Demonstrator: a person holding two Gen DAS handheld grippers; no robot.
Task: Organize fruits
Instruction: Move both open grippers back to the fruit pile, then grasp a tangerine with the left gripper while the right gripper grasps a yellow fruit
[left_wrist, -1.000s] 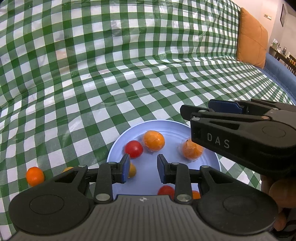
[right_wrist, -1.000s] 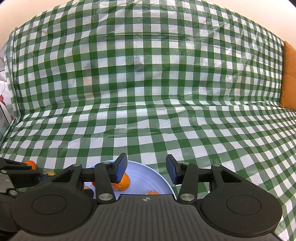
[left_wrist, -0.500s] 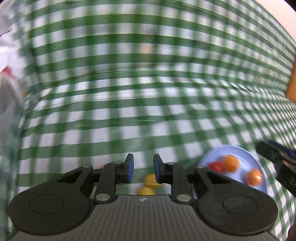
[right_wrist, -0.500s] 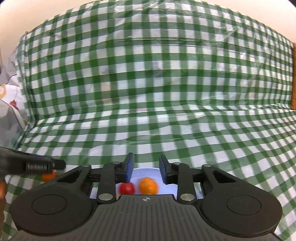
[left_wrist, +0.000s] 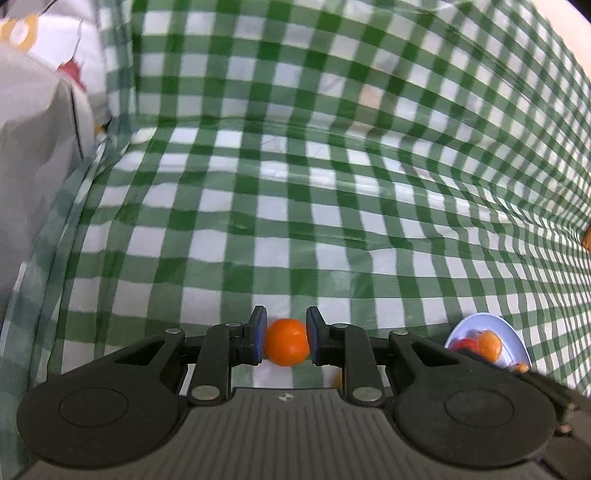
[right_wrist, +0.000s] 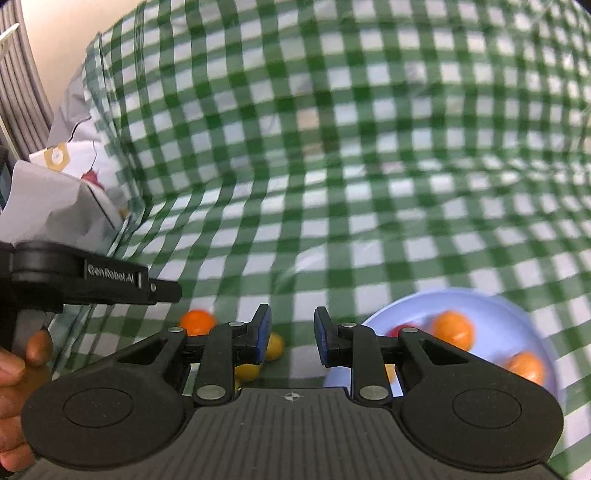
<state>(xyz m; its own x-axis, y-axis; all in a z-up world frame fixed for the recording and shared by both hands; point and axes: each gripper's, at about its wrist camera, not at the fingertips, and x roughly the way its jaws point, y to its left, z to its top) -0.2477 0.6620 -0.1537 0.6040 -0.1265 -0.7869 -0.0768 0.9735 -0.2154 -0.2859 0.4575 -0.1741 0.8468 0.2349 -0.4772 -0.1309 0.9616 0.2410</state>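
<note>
Here an orange fruit sits between the two blue pads of the left tool, low in the left wrist view at about 6 o'clock; the pads stand narrow and close against its sides, though whether they press it or it still rests on the cloth cannot be told. In the right wrist view the same fruit shows at 8 o'clock, just under the tip of the left tool.

The right tool is moderately open and holds nothing. Two yellow fruits lie just behind its left pad, one partly hidden.

A pale blue plate lies at 4 o'clock of the right wrist view, carrying two orange fruits and a red one, all blurred. The plate also appears at 4 o'clock in the left wrist view, well apart from the gripped-position fruit.

All rest on a green-and-white checked cloth covering the tabletop. A grey-and-white printed fabric lies at 10 o'clock.
</note>
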